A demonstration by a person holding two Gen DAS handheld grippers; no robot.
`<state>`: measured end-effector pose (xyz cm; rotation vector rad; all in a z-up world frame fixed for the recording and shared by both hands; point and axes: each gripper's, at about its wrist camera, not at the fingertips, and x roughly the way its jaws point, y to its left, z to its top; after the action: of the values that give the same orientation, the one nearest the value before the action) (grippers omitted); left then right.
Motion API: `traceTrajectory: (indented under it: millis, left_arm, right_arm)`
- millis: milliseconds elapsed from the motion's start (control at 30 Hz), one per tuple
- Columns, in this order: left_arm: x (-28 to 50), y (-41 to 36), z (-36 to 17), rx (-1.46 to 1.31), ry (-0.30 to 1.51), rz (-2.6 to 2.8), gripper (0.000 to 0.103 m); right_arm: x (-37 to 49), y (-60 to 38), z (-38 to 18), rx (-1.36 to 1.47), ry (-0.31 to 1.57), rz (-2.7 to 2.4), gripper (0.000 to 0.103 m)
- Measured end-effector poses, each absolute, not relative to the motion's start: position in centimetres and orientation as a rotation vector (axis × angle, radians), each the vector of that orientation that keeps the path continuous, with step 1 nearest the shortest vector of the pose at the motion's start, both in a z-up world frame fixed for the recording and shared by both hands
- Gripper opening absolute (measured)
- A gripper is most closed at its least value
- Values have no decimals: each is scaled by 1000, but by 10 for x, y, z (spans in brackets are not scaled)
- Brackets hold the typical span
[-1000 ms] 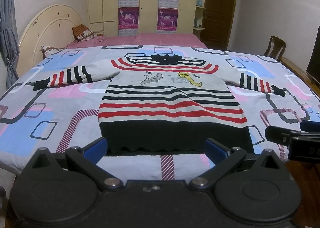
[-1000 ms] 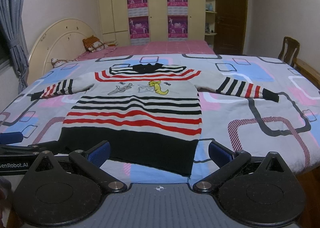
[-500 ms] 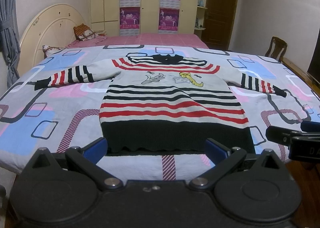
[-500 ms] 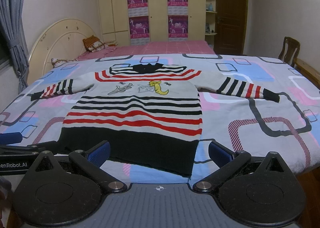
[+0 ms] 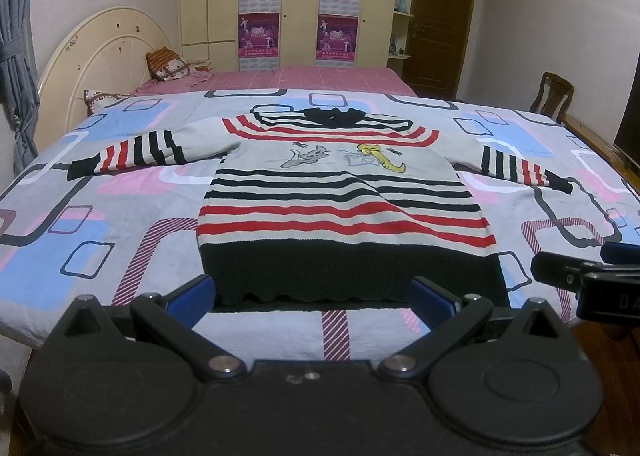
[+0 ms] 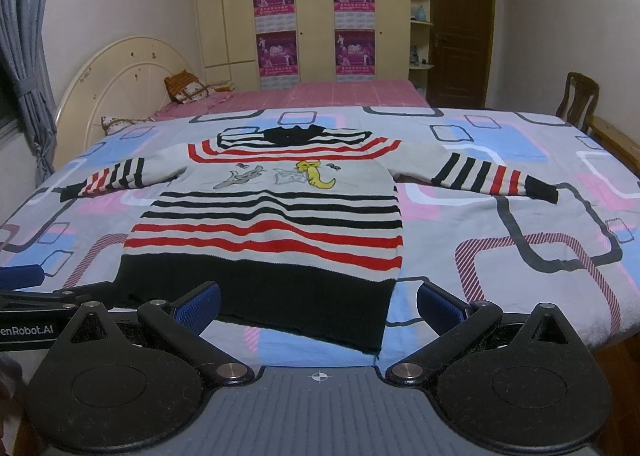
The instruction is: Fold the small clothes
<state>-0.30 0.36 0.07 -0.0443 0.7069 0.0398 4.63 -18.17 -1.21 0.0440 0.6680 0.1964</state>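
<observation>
Knitwear fills the middle of both views: a small grey sweater with red and black stripes and a black hem band lies flat, front up, on a patterned quilt of grey, blue and pink rounded rectangles, sleeves spread toward the left and right of the frame and black collar toward the top. At the bottom of the left wrist view, the left gripper has its blue-padded fingers spread wide, holding nothing, just short of the hem. The right gripper is likewise wide apart and empty, its blue pads low in the frame on either side of the hem's lower right part. Purple posters on cream wardrobe doors occupy the upper centre.
</observation>
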Motion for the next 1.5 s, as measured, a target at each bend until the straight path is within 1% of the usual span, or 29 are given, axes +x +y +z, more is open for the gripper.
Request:
traceTrajectory:
  millis: [700,967,1133,1233,1433,1500]
  left_arm:
    - [5,11,-2,-51,721,21,103]
    - [42,9,4,-37,691,-68,103]
    - [79,17,6,-108,675,-134,103]
    - [105,22,6,-101,696,-125,103]
    - [145,32,6,-111,656,-128,103]
    - [158,33,4,-119,648,-146,99]
  right_arm:
    - [54,-179,-18,35,679,201,103]
    - [83,-189,-14,71,657,133,103]
    - [115,-201,-9,112,616,69,103]
    - [135,-209,-6,164,593,68,103]
    - [165,-224,-3,210,553,-4,103]
    - [172,-237,-4,230,542,-46,103]
